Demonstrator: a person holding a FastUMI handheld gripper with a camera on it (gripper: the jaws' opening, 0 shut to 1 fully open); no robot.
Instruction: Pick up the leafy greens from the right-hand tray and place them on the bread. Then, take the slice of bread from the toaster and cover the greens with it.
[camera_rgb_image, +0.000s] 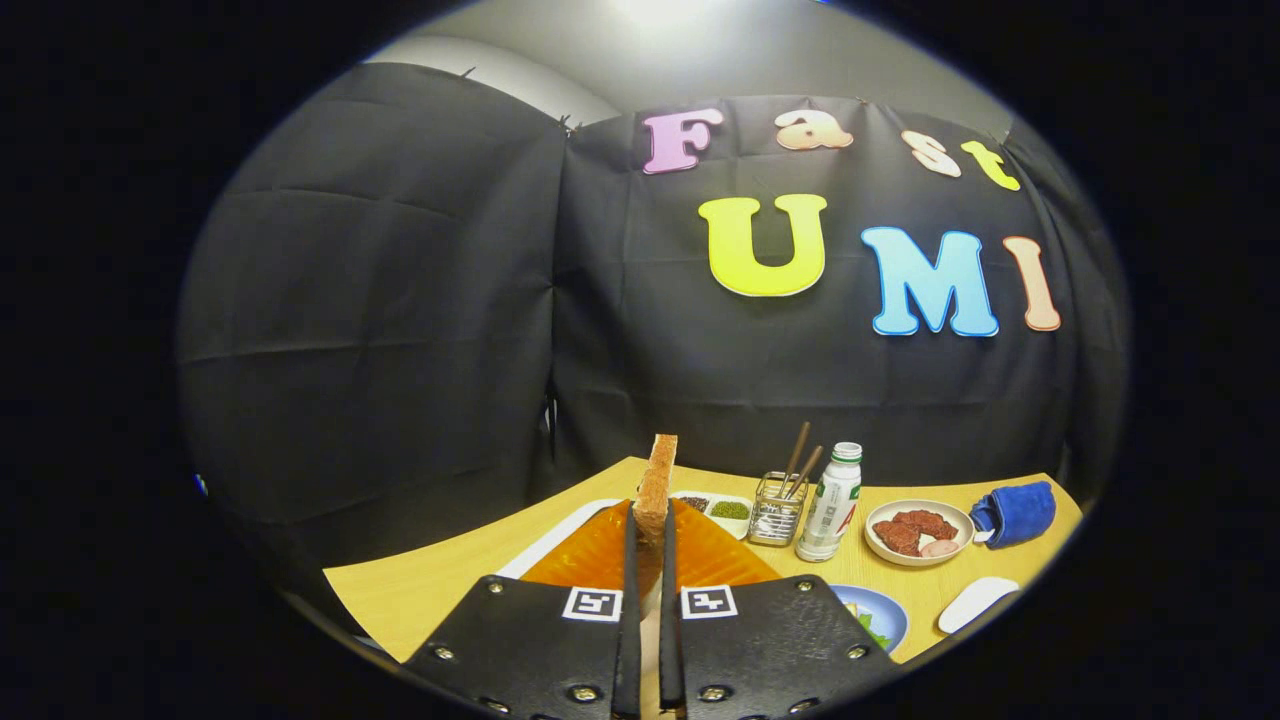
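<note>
The tool (648, 540) is closed to a narrow gap, and both fingers press on the 2 flat faces of 1 slice of bread (657, 485). The slice stands upright and edge-on between the fingers, and its upper part rises clear above the fingertips, in front of the black cloth wall. The slice is held above the wooden table (450, 575), over a white tray (552, 543) that lies just ahead of the fingers. The orange, ribbed surfaces (590, 555) on either side of the slice belong to the tool. At the far end of the white tray, 2 small compartments hold a dark filling (693, 503) and a green filling (730, 510). Right of the tray stands a clear glass holder (776, 512) with 2 brown sticks (798, 462) leaning in it. Just beside the holder stands a small white bottle (830, 503) with a green cap. Farther right, a plate (918, 532) carries reddish-brown pieces, and a blue cloth (1015, 512) lies near the table's edge. Close to the right finger sits a blue dish (878, 612) with a bit of green (868, 625) in it. A white oval object (975, 603) lies right of this dish.
</note>
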